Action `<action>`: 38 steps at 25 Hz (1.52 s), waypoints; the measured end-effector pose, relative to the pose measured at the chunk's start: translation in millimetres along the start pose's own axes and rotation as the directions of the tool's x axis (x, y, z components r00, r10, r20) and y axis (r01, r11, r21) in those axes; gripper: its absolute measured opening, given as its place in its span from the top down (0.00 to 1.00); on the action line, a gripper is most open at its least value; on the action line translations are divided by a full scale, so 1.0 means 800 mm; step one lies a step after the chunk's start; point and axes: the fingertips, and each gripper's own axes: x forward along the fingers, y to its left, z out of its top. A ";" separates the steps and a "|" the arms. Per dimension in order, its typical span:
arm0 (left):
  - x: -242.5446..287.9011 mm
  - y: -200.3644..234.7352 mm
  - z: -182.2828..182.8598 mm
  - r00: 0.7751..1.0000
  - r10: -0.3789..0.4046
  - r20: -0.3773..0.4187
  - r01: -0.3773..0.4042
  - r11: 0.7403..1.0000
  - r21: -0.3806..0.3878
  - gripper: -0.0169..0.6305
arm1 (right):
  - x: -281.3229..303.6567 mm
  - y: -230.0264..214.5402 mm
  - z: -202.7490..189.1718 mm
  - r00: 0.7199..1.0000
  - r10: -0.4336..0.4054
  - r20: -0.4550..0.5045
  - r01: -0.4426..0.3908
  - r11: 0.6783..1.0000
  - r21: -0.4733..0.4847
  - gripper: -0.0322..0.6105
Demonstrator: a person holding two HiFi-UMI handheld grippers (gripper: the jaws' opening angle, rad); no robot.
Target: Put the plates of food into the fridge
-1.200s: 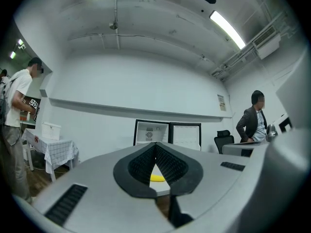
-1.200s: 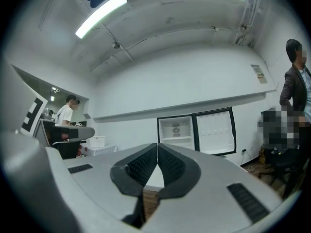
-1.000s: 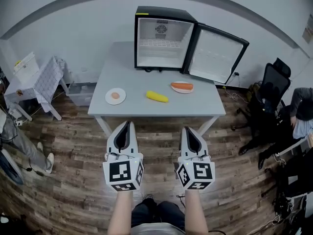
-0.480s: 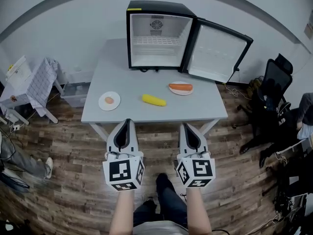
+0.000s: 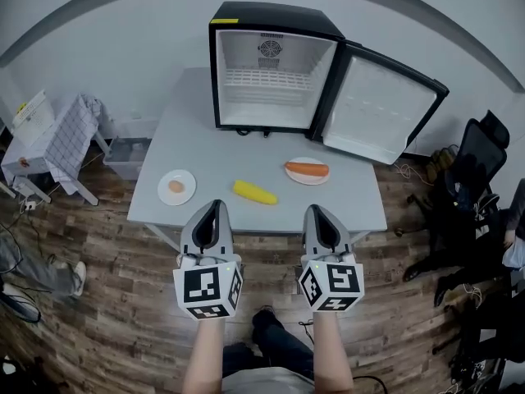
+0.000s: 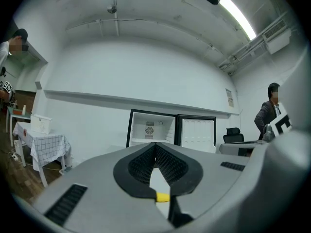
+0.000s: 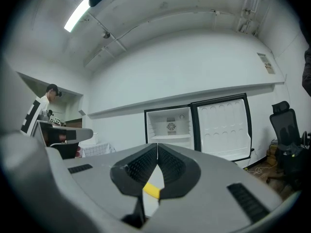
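Ahead of my right hand-held gripper (image 5: 316,212), a plate (image 5: 308,171) obstructs the desk (image 5: 195,130); beyond it, the fridge (image 5: 275,80) stands open, door (image 5: 381,109) rightward.

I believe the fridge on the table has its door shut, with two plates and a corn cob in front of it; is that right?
Not quite: the fridge door stands wide open, as the head view shows; the two plates and corn cob are as you say.

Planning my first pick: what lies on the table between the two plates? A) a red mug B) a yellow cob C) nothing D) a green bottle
B: a yellow cob lies bare on the table between the left plate and the right plate.
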 end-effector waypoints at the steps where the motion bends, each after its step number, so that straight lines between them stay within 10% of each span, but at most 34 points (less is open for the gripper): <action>1: 0.012 -0.002 -0.001 1.000 0.004 -0.002 -0.004 1.000 -0.002 0.96 | 0.010 -0.009 0.002 1.000 0.002 -0.001 -0.002 1.000 0.002 0.93; 38: 0.325 -0.043 -0.111 0.960 -0.149 -0.237 0.112 0.980 -0.162 0.96 | 0.238 -0.205 -0.054 0.979 -0.157 -0.131 0.165 0.985 0.055 0.93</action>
